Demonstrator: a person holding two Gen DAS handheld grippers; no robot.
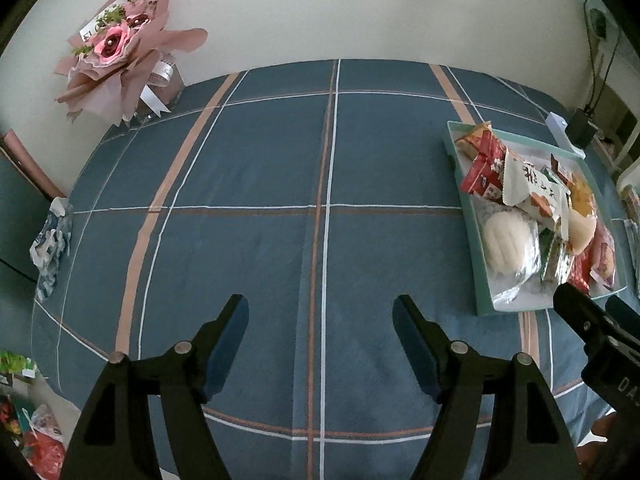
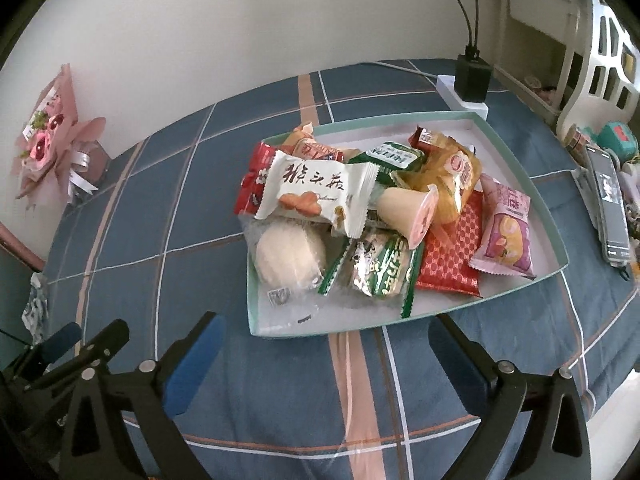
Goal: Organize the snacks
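Note:
A shallow mint-rimmed tray (image 2: 516, 160) holds a heap of snack packets: a white biscuit packet (image 2: 316, 196), a round white bun in clear wrap (image 2: 288, 258), a green packet (image 2: 380, 272), a red packet (image 2: 452, 256), a pink packet (image 2: 506, 232) and a jelly cup (image 2: 408, 212). My right gripper (image 2: 326, 354) is open and empty, just in front of the tray's near edge. My left gripper (image 1: 320, 344) is open and empty over bare cloth, left of the tray (image 1: 460, 160). The right gripper's fingers (image 1: 580, 312) show at that view's right edge.
The table wears a blue plaid cloth (image 1: 260, 160). A pink paper bouquet (image 1: 120, 48) stands at the back left by the wall. A black charger on a white power strip (image 2: 472, 80) sits behind the tray. Cluttered items (image 2: 608, 200) line the right edge. A crumpled wrapper (image 1: 52, 240) lies at left.

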